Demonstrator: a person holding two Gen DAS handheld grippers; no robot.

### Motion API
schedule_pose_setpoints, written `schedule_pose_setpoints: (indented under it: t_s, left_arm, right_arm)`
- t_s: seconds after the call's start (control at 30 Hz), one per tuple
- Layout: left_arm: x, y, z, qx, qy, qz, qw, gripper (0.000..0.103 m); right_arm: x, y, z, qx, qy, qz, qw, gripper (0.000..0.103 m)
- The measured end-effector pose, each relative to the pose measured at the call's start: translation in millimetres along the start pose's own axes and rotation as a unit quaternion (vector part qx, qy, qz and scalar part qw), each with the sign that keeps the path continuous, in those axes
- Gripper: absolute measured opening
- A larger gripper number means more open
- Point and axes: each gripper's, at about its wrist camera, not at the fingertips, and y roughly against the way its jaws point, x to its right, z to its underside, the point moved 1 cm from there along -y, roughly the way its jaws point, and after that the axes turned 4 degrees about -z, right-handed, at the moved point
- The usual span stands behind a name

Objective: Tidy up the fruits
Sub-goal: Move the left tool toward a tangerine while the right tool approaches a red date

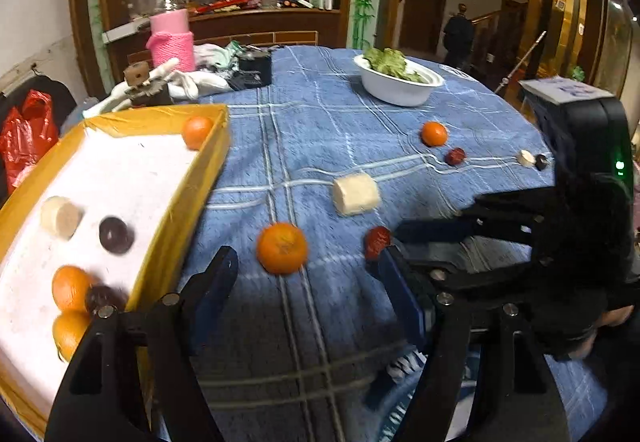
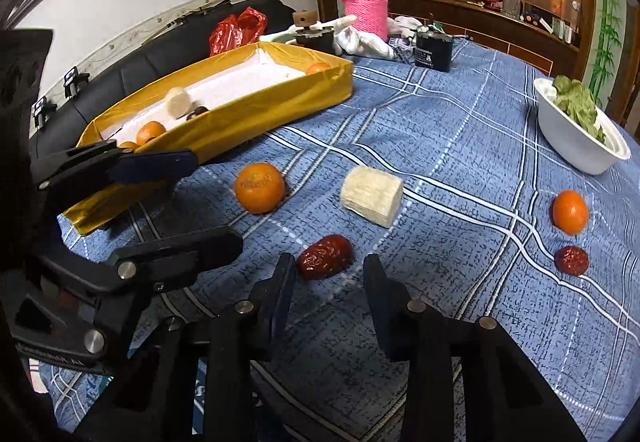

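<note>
Right wrist view: both tongs [image 2: 326,282] gape empty; low-centre red date [image 2: 325,256] may roll off left tongs [image 1: 308,274].

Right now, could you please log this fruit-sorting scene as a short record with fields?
surface: blue plaid tablecloth
container: yellow tray, holding oranges, a pale chunk and dark fruits
loose fruit near: orange, pale chunk, red date
loose fruit far: second orange, second date
left hand-held gripper: open, empty, facing the near orange
right hand-held gripper: open, empty, red date just ahead
other: white bowl of greens
</note>
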Motion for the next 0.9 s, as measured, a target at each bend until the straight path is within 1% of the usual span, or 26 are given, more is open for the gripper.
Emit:
schedule_pose_setpoints:
  t_s: [0.1,0.27,0.33,0.37,0.4,0.43,0.47,0.53,0.57,0.63,0.73,0.77,0.8,0.87,0.9]
  left_arm:
    - [-4.0,-4.7,-2.1,0.003,0.003,-0.011,0.9999,0.073]
    - [-4.3,-3.8,-0.5,0.015,-0.006,-0.005,0.9999,0.073]
    - [-0.2,-1.3,0.8,0.016,-0.020,-0.001,0.9997,0.073]
    - [3.2,3.1,1.8,0.022,-0.033,0.001,0.9992,0.073]
    - [8.3,10.9,3.0,0.039,-0.051,0.001,0.9980,0.073]
    - [15.2,22.1,4.4,0.065,-0.076,0.006,0.9950,0.073]
    - [18.6,26.6,4.4,0.074,-0.088,0.014,0.9933,0.073]
    - [19.9,23.5,2.4,0.064,-0.088,0.038,0.9933,0.073]
    - [16.6,18.9,0.9,0.057,-0.080,0.037,0.9945,0.072]
    - [8.7,10.1,0.0,0.047,-0.062,0.022,0.9967,0.072]
    - [-4.9,-0.1,-0.4,0.030,-0.018,0.055,0.9979,0.072]
    - [-6.2,-2.0,-0.9,0.031,-0.013,0.061,0.9976,0.072]
    - [-5.3,-3.2,-1.6,0.030,-0.016,0.058,0.9977,0.071]
    - [-1.2,-8.7,-2.8,0.021,-0.023,0.058,0.9978,0.057]
    - [-0.3,-11.4,-3.0,0.015,-0.024,0.056,0.9980,0.053]
  right_arm:
    - [4.2,2.0,-0.5,0.006,-0.009,-0.007,1.000,0.038]
    - [2.3,2.3,-1.1,0.007,0.002,-0.011,1.000,0.035]
    - [1.4,1.8,-1.8,0.007,0.005,-0.013,1.000,0.033]
    - [0.7,1.3,-1.5,0.004,0.008,-0.014,1.000,0.032]
    - [0.1,0.7,-1.5,0.003,0.011,-0.014,1.000,0.032]
    - [-0.8,1.3,-1.6,0.004,0.014,-0.015,1.000,0.032]
    - [-1.4,2.4,-2.1,0.007,0.017,-0.012,1.000,0.032]
    - [-0.7,2.1,-3.3,0.009,0.014,-0.015,1.000,0.032]
    - [-1.0,1.0,-3.7,0.008,0.014,-0.016,1.000,0.031]
    - [0.9,-0.6,-4.2,0.006,0.010,-0.018,1.000,0.031]
    - [1.0,1.5,-3.9,0.011,0.011,-0.023,1.000,0.032]
    - [1.4,1.3,-4.0,0.011,0.010,-0.025,1.000,0.031]
    - [2.2,1.2,-3.9,0.010,0.008,-0.028,1.000,0.031]
    - [3.6,1.7,-3.5,0.012,0.004,-0.034,0.999,0.031]
    - [5.0,2.1,-3.6,0.013,0.001,-0.034,0.999,0.031]
